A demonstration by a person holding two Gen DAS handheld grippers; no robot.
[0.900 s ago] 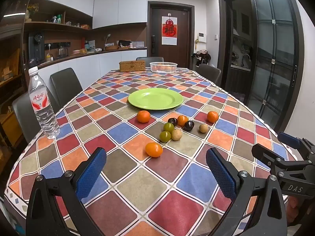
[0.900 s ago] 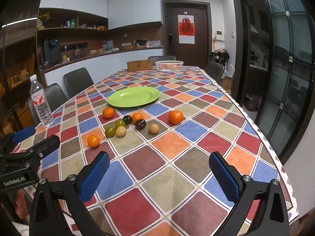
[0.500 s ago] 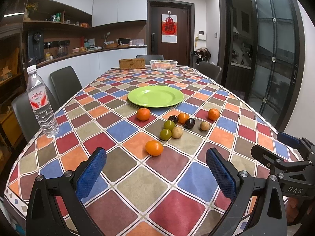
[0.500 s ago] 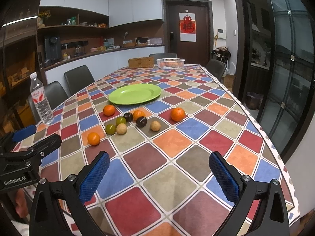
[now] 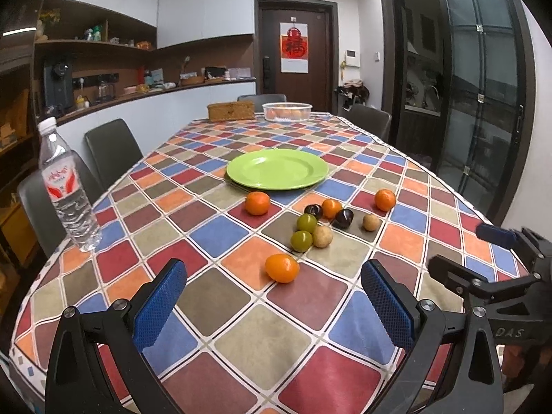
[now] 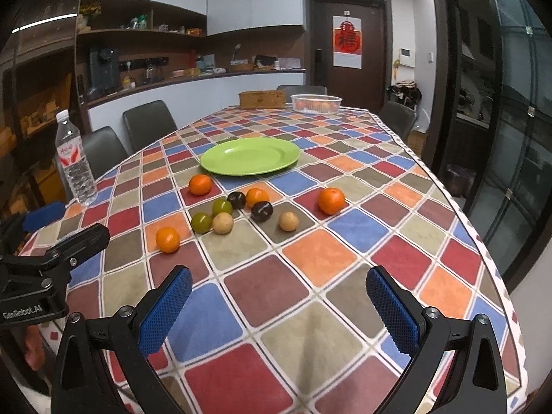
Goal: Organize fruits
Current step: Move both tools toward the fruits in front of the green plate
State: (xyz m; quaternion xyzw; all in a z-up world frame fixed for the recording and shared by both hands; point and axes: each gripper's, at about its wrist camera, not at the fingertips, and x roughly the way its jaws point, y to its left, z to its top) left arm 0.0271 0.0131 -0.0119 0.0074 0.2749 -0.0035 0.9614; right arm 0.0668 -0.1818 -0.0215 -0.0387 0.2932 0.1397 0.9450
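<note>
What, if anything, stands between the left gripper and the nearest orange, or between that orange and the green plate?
Nothing visible lies between the left gripper and the nearest orange; only bare tablecloth separates them. Toward the green plate, the cluster of small fruits sits just right of the straight line, and another orange lies close to it.
</note>
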